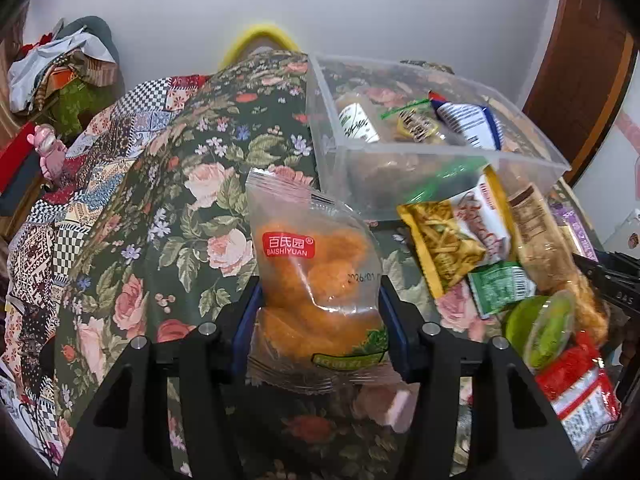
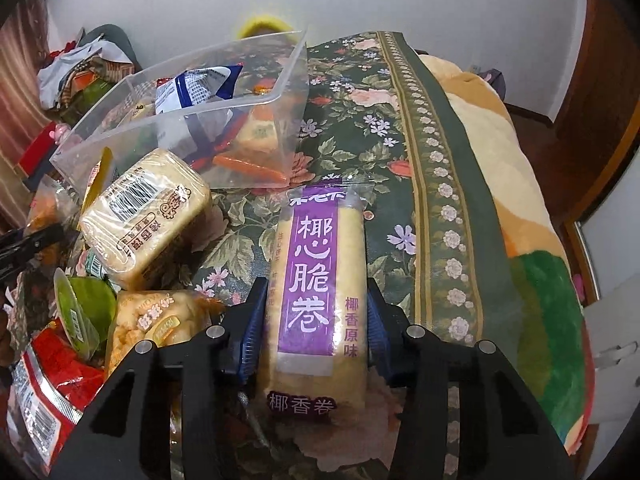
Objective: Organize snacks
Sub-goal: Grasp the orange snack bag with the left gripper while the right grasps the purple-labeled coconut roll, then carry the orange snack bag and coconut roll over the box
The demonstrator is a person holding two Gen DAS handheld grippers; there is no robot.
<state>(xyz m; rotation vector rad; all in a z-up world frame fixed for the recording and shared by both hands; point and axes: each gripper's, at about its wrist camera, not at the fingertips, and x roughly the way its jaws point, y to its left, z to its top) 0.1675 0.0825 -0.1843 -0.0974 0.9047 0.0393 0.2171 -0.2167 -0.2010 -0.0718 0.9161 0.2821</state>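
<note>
Your left gripper (image 1: 320, 312) is clenched on a clear packet of orange fried snacks (image 1: 316, 276): both blue pads press its lower half, and the packet stands up between them, its crimped top edge leaning away from you. A red label on it reads "百氏园 BAISHIYUAN", with a partly legible printed date beside it. Beyond and to the right of those tongs sits a clear plastic bin (image 1: 440, 184) already holding several packets. To the right of the tongs, loose snacks lie in a pile on the floral cloth (image 1: 192, 184): a yellow packet (image 1: 444, 248), a small green sachet (image 1: 500, 286), a green jelly cup (image 1: 540, 328) and a red packet (image 1: 576, 392).

Your right gripper (image 2: 316, 328) is clenched on a long pale roll packet (image 2: 316, 292) with a purple band, gripped at the lower middle and pointing straight ahead along the fingers. Its writing reads "椰心脆卷", "椰香原味" and, at the near end, "椰香卷". Left of these tongs lies a tan biscuit pack with a barcode (image 2: 148, 216); the bin stands ahead and to the left.

Both tongs tilt steeply down toward the cloth.
</note>
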